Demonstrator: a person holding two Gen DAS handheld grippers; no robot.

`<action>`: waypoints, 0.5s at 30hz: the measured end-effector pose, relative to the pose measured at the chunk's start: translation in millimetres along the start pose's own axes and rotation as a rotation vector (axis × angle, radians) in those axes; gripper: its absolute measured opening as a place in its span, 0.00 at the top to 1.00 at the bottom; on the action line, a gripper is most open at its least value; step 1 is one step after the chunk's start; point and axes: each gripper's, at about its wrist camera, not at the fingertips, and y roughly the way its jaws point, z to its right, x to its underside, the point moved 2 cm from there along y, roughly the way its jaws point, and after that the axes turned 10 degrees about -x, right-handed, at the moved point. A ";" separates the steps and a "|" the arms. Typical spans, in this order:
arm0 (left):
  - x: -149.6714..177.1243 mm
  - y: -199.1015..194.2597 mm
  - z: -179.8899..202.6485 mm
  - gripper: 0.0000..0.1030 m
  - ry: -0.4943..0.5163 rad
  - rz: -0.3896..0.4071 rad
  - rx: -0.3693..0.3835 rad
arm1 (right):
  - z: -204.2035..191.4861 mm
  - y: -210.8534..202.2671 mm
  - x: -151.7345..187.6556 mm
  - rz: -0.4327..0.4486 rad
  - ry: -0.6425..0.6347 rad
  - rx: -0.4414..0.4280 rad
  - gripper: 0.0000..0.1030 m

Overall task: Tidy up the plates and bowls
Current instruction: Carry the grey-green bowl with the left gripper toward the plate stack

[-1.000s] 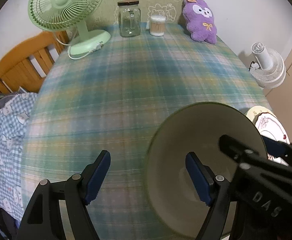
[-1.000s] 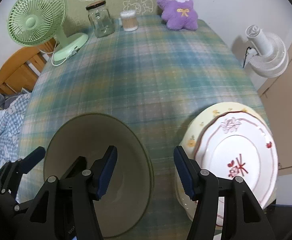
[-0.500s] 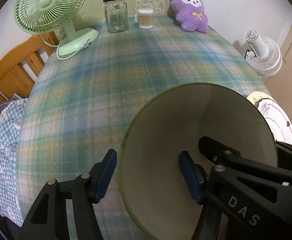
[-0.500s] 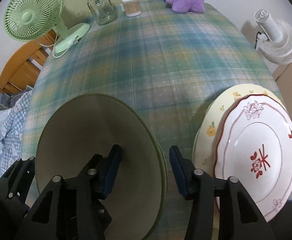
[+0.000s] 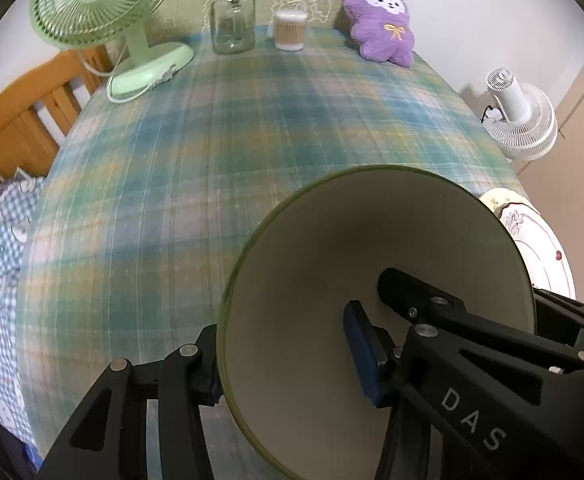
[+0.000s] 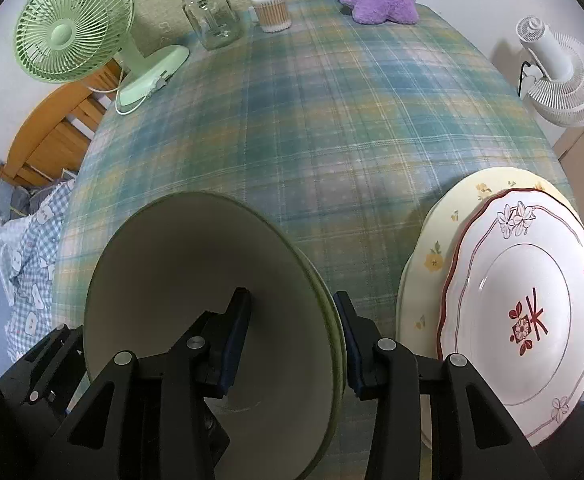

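Straddling opposite sides of 1 wide bowl [image 5: 332, 280], both grippers have their jaws set across its thin green rim. The left gripper [image 5: 287, 364] has 1 blue pad inside the bowl's cream hollow and the other outside the left wall, mostly hidden behind the rim; its jaws have just been closing, and I cannot tell whether the pads press on the wall yet. The right gripper [image 6: 292, 336] stands over the bowl's right wall the same way, 1 pad inside and 1 just outside the rim, jaws likewise just closing, with a sliver of space seeming to remain around the wall, though I cannot be sure of that either. The bowl sits near the front of the table [image 6: 332, 120], which is covered in a blue-green checked cloth. Just to the right of the bowl lie 2 stacked plates: a white plate [image 6: 532, 320] with a red scalloped rim and a red flower mark, resting on a cream plate [image 6: 432, 248] with small yellow flowers. Along the far edge stand a green fan [image 5: 103, 12], a glass jar [image 5: 231, 20], a tub of cotton swabs [image 5: 289, 30] and a purple plush toy [image 5: 380, 24]. A white fan [image 6: 560, 76] stands beyond the table's right side.
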 end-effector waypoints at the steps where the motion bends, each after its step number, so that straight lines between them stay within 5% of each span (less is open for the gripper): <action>1: 0.0 -1.1 -1.1 0.51 -0.005 -0.002 0.003 | -2.3 -1.6 -0.1 0.003 -0.006 0.004 0.56; 15: -1.6 -51.8 -8.1 0.52 0.023 0.086 0.016 | -26.5 -50.9 4.1 0.103 0.004 0.043 0.56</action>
